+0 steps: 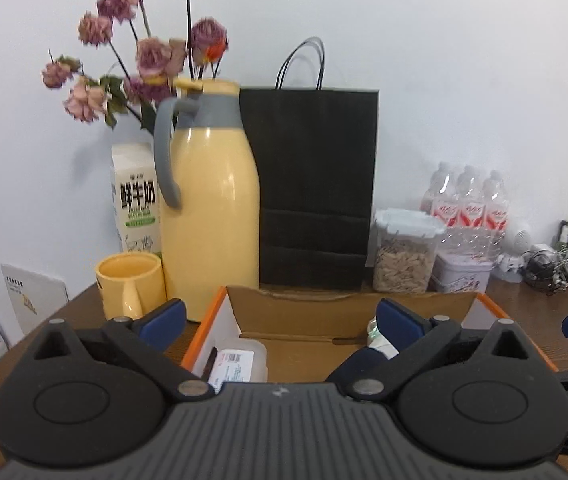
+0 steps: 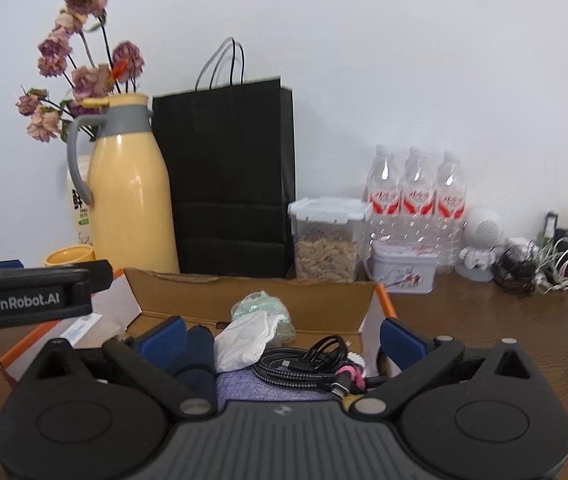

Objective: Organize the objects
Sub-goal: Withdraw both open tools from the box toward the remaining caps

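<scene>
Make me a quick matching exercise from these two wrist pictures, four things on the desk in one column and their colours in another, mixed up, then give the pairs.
Things
1. tall plastic thermos jug
2. paper carrier bag with cord handles
3. dried roses
4. braided charging cable coiled in the cardboard box

Colours
A. dusty pink
B. pale yellow with a grey collar and handle
C. dark grey and black
D. black

Pairs: 1-B, 2-D, 3-A, 4-C
</scene>
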Motion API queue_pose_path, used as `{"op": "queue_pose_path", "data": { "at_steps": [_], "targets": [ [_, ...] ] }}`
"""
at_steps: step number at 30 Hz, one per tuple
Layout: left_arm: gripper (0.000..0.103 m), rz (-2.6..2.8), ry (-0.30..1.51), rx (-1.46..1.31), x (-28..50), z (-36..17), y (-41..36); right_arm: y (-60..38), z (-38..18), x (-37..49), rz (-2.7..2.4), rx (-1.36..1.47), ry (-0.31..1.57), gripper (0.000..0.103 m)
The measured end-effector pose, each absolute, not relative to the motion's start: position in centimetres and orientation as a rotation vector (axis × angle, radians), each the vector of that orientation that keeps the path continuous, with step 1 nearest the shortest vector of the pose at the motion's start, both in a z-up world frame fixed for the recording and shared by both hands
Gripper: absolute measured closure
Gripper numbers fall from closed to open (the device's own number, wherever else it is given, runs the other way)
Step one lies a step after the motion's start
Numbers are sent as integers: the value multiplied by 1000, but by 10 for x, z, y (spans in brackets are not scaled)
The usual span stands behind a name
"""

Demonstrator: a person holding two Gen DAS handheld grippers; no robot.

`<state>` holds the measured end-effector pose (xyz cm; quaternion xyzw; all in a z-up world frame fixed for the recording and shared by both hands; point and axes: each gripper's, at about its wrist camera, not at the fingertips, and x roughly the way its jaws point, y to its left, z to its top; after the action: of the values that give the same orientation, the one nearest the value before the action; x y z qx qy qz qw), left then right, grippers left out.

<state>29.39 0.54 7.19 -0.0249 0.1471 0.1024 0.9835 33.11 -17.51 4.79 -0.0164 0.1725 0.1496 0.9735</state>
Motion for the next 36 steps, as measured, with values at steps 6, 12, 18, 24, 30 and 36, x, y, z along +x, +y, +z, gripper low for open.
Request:
{"op": "queue_pose_path", "data": {
  "at_steps": [6, 12, 18, 24, 30, 36],
  "targets": [
    [0, 164, 266, -46, 254, 86, 6, -185, 68, 291, 322, -49, 280, 0],
    [0, 131, 278, -13, 226, 84, 9, -186, 69, 263, 357, -82, 293, 0],
    [0, 138, 323, -2, 208, 68, 18, -181, 57, 244, 376, -122, 333, 0],
    [0, 166, 398, 2, 192, 43, 32, -174, 37, 229, 408, -152, 395, 0],
    [0, 200, 487, 4, 179, 18, 51, -171, 18, 224, 425, -163, 464, 0],
    [0, 201, 524, -13, 167, 2, 64, -161, 2, 220, 456, -184, 516, 0]
  ]
}}
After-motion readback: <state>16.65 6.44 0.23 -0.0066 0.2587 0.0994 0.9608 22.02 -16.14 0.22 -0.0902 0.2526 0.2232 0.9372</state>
